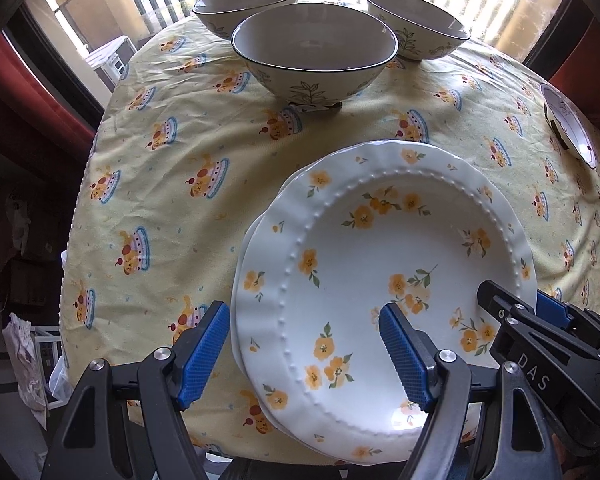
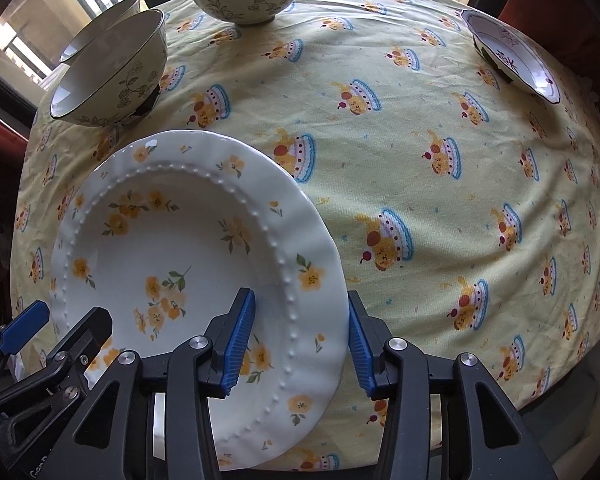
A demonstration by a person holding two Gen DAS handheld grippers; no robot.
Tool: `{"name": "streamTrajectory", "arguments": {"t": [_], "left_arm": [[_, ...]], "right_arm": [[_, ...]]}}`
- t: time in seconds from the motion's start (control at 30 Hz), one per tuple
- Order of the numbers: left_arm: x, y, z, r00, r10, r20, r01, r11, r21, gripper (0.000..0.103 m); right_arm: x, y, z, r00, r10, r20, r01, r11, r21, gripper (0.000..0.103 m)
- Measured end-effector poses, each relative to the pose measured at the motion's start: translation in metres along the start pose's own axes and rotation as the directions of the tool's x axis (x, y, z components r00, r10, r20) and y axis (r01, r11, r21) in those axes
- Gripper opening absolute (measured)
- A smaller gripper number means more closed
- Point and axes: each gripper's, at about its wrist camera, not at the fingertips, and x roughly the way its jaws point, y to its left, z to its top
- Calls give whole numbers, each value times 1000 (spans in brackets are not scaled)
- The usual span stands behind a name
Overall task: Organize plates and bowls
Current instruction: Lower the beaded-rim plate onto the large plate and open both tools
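- Left wrist view: the left gripper (image 1: 302, 354) points down with its blue-padded jaws spread wide; they straddle the near-left rim of the white scalloped plate with orange flowers (image 1: 384, 280), one pad outside the edge, the other over the plate's well, neither pressing on it.
- That plate lies flat on a matching second plate (image 1: 256, 228), whose edge peeks out on the left; the stack sits directly below and ahead of the tool on the yellow cake-print tablecloth (image 1: 172, 184).
- Right wrist view: the right gripper (image 2: 302, 346) straddles the plate's right rim, one blue pad over the beaded ridge, the other just outside the edge; whether the pads touch the rim I cannot tell.
- Beyond the left tool stand three cream leaf-patterned bowls with dark rims, upright: the nearest bowl (image 1: 314, 54) straight ahead, a second bowl (image 1: 246, 4) behind it to the left, a third bowl (image 1: 418, 26) to the right.
- Far to the right of both tools sits a small white dish with a dark wavy rim (image 2: 512, 56), near the table edge, well apart from the plates.
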Motion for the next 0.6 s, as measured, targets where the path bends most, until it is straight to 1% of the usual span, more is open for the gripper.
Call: {"name": "streamTrajectory", "arguments": {"t": [0.13, 0.23, 0.3, 0.37, 0.5, 0.6], "left_arm": [[3, -3, 2, 1000, 2, -7, -2, 999, 39, 79], [1, -3, 3, 1000, -14, -3, 14, 998, 62, 79], [-3, -2, 3, 1000, -30, 2, 30, 997, 67, 79], [-9, -2, 4, 999, -41, 13, 40, 996, 79, 79], [-24, -7, 8, 997, -58, 45, 53, 993, 106, 79], [-34, -12, 12, 995, -67, 76, 59, 993, 103, 79]], "right_arm": [[-2, -1, 0, 1000, -12, -8, 12, 1000, 21, 49], [-16, 2, 1, 999, -29, 35, 29, 1000, 6, 53], [-26, 3, 1, 998, -24, 60, 23, 1000, 20, 64], [-36, 2, 3, 996, -18, 82, 14, 999, 41, 69], [-57, 0, 2, 993, -3, 114, -5, 997, 72, 71], [-70, 1, 0, 989, -19, 146, 10, 998, 60, 71]]}}
